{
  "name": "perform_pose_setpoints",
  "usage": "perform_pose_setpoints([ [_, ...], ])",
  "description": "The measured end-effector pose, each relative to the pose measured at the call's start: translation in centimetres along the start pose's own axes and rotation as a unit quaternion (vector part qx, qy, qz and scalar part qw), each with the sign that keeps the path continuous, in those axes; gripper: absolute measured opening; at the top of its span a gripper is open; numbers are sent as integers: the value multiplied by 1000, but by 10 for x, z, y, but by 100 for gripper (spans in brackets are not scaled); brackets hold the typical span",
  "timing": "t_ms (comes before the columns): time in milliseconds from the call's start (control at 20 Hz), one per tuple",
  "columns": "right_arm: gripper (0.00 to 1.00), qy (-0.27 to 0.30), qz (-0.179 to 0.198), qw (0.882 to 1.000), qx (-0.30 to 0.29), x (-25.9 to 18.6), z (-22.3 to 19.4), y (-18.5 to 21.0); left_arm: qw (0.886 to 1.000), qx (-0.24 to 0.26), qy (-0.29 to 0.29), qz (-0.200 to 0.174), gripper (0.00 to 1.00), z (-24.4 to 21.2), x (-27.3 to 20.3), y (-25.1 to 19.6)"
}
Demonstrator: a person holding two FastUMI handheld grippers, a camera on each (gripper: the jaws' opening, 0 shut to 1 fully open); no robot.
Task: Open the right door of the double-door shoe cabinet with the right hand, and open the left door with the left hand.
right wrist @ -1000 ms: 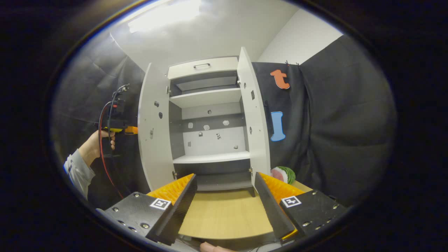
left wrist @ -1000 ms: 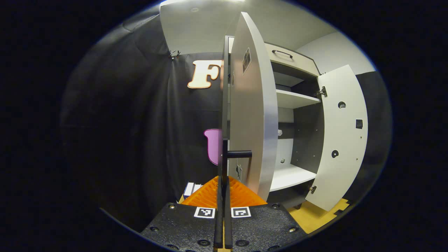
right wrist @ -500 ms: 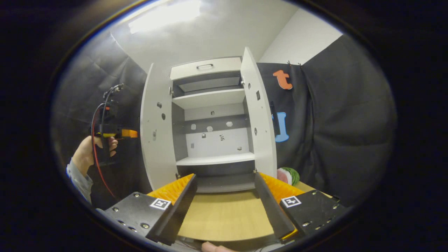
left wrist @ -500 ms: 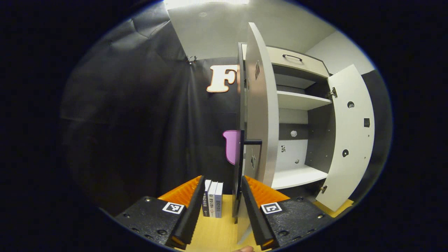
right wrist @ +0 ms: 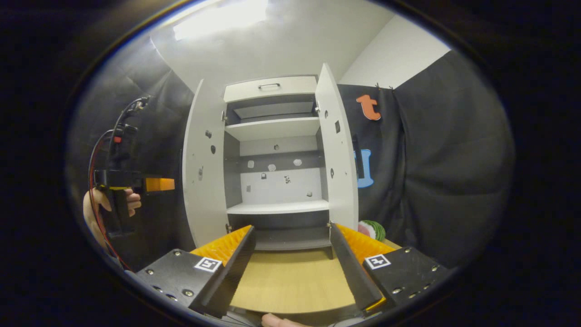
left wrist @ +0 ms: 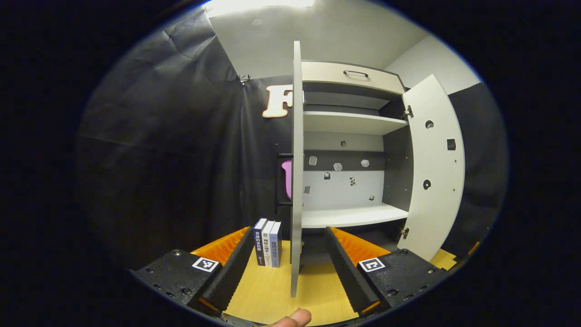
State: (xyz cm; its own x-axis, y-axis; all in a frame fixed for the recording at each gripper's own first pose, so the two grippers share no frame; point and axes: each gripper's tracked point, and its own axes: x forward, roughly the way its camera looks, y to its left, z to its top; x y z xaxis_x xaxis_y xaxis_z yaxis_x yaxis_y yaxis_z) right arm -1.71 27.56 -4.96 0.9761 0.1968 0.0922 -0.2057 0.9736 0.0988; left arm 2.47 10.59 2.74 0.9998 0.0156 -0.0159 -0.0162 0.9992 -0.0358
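Shoe cabinet (right wrist: 272,136) stands upright at frame centre in the right gripper view, long axis vertical, front facing the camera; left door (right wrist: 199,163) and right door (right wrist: 337,154) both swung wide, shelves (right wrist: 277,207) bare. Left door (left wrist: 297,168) edge-on at centre of the left gripper view, three books (left wrist: 268,236) standing left of it on the wooden tabletop (left wrist: 277,295). Left gripper (left wrist: 286,268) and right gripper (right wrist: 290,268) both spread wide, holding nothing.

Wide open between left door (right wrist: 199,168) and right door (right wrist: 337,154), straight into the shoe cabinet (right wrist: 272,136). In the left gripper view, left door (left wrist: 297,172) edge-on dead ahead; three books (left wrist: 268,236) standing just left of it.
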Motion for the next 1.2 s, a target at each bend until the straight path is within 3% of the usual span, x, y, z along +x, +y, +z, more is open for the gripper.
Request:
perform_pose_setpoints([
  [150, 99, -3, 2, 1000, 2, -1, 3, -2, 1000, -17, -1, -9, 93, -11, -19, -14],
  [250, 98, -5, -1, 1000, -1, -4, 5, -5, 1000, -20, 0, -19, 96, -20, -30, -24],
  [300, 98, -6, -2, 1000, 0, -6, 6, -6, 1000, -18, 1, -23, 93, -23, -35, -27],
  [500, 99, -5, -4, 1000, 3, -8, 5, -13, 999, -22, 14, -33, 97, -47, -51, -42],
  [650, 99, -1, 3, 1000, 9, -10, 2, -15, 999, -18, 18, -44, 93, -61, -60, -56],
  [700, 99, 0, 9, 1000, 13, -11, 2, -15, 999, -16, 18, -46, 97, -66, -62, -60],
  [1050, 99, -2, 3, 1000, 8, -17, -2, -27, 999, -31, 26, -32, 93, -99, -70, -72],
  [1200, 99, 3, -1, 1000, 4, -17, -8, -32, 999, -19, 7, -33, 97, -90, -76, -74],
])
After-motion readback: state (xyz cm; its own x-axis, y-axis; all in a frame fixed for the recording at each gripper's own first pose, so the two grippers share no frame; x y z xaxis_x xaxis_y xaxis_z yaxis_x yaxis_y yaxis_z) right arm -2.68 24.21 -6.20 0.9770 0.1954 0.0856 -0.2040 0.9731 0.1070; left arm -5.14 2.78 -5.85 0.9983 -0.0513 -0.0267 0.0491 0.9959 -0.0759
